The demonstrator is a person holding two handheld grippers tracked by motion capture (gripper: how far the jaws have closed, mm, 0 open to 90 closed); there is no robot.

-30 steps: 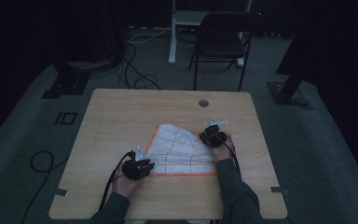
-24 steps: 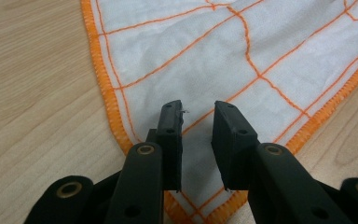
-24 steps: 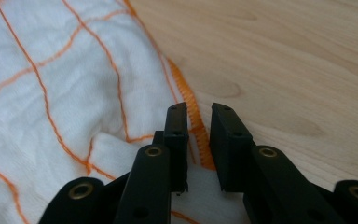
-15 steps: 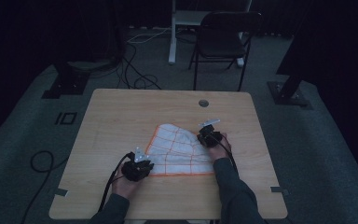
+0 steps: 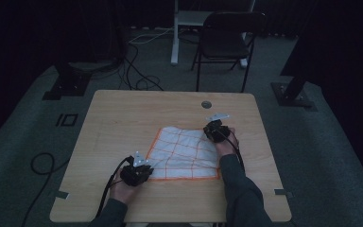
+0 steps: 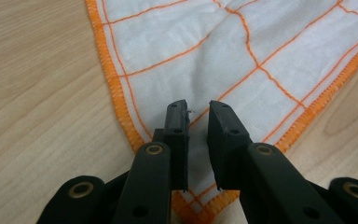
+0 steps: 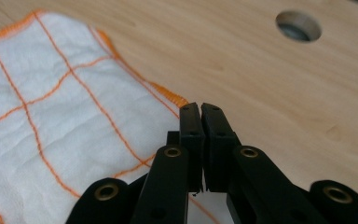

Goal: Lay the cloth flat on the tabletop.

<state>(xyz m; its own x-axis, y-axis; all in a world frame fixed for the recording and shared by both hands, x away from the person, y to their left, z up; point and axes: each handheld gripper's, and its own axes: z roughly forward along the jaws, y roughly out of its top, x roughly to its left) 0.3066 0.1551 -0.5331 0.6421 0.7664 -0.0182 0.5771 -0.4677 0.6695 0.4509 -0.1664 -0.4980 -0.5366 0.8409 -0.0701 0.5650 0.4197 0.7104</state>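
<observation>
The white cloth (image 5: 185,153) with orange grid lies flat mid-surface (image 5: 123,118). My right tongs (image 7: 200,108) — clenched on its one-o'clock edge — have slid inward; left tongs (image 6: 196,108) stay parted over the seven-o'clock corner — a fold seems underway.

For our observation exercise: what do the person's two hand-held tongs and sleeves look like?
Both tongs are black: the left tongs and right tongs each carry a pale grey three-cornered plate on top and trail a dark cable. Up close, each has two flat black jaws on arms with brass-coloured rivets. The person wears dark grey long sleeves.
</observation>
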